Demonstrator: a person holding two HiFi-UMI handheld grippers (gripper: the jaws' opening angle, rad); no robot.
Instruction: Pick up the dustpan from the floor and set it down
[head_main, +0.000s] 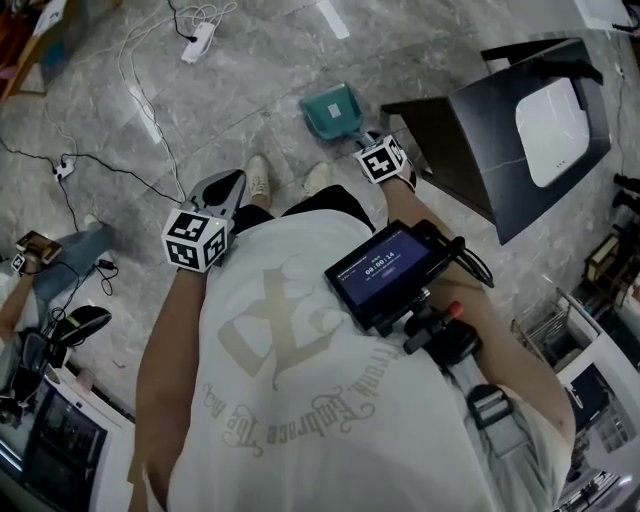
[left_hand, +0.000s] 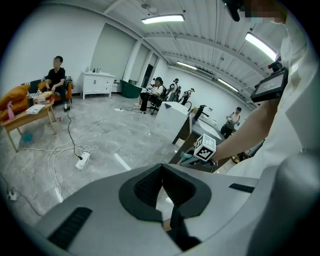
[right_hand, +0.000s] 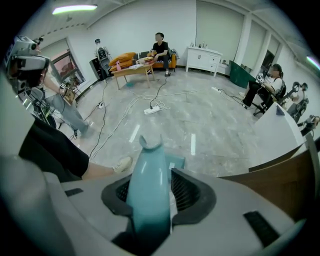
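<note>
**Dustpan handle loose between my right jaws**

My right gripper points steeply down. Its jaws stand spread, with the pale teal handle of the dustpan running up between them. The handle leans against the left-hand pad, and a thin gap shows between it and the other pad, so nothing is being pinched. From above, the right gripper sits at the near end of the dustpan. The pan itself lies on the grey marble floor just beyond the jaw tips, mouth away from me. A dark cabinet stands close on the outer side of this gripper. My shoes are on its inner side, nearer to me.

My left gripper hangs off to the other side, well apart from the dustpan and angled down. In its own view the left gripper has its jaws pressed together at the tips, with nothing between them. A white power strip and its cables lie on the floor far ahead of it.
</note>
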